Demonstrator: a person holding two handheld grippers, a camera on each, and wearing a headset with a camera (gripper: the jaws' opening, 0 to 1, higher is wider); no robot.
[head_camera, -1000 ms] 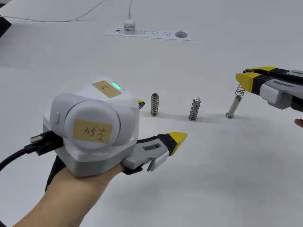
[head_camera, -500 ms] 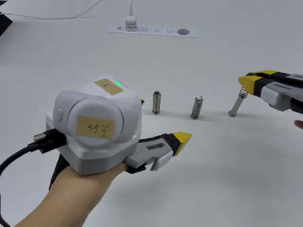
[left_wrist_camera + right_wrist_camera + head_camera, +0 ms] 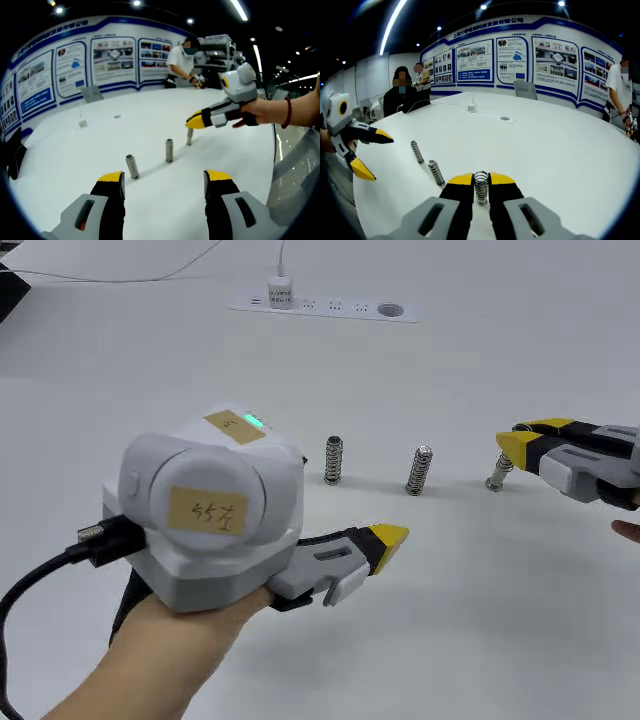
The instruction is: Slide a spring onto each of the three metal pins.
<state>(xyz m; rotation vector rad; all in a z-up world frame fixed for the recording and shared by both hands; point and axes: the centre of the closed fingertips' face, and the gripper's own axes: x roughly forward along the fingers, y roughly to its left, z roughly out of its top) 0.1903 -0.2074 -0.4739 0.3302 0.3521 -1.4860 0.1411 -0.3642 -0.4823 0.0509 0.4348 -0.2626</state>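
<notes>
Two metal pins, each wearing a spring, stand on the white table (image 3: 470, 620): the left one (image 3: 333, 459) (image 3: 132, 166) (image 3: 416, 151) and the middle one (image 3: 419, 470) (image 3: 169, 150) (image 3: 436, 172). A third pin (image 3: 497, 472) (image 3: 189, 136) leans at the right. My right gripper (image 3: 515, 441) (image 3: 480, 182) (image 3: 196, 120) is over its top, shut on a spring (image 3: 480, 187) that sits around the pin. My left gripper (image 3: 345, 496) (image 3: 165, 181) (image 3: 372, 155) hovers in front of the left pin, open and holding nothing.
A white power strip (image 3: 320, 308) with a plug (image 3: 280, 288) and cable lies at the far side of the table. A person (image 3: 182, 60) stands beyond the table, and others (image 3: 402, 95) sit at its far edge.
My right gripper has moved lower with the spring along the leaning third pin, so less of the pin shows beneath it. The left gripper has stayed open in about the same place.
</notes>
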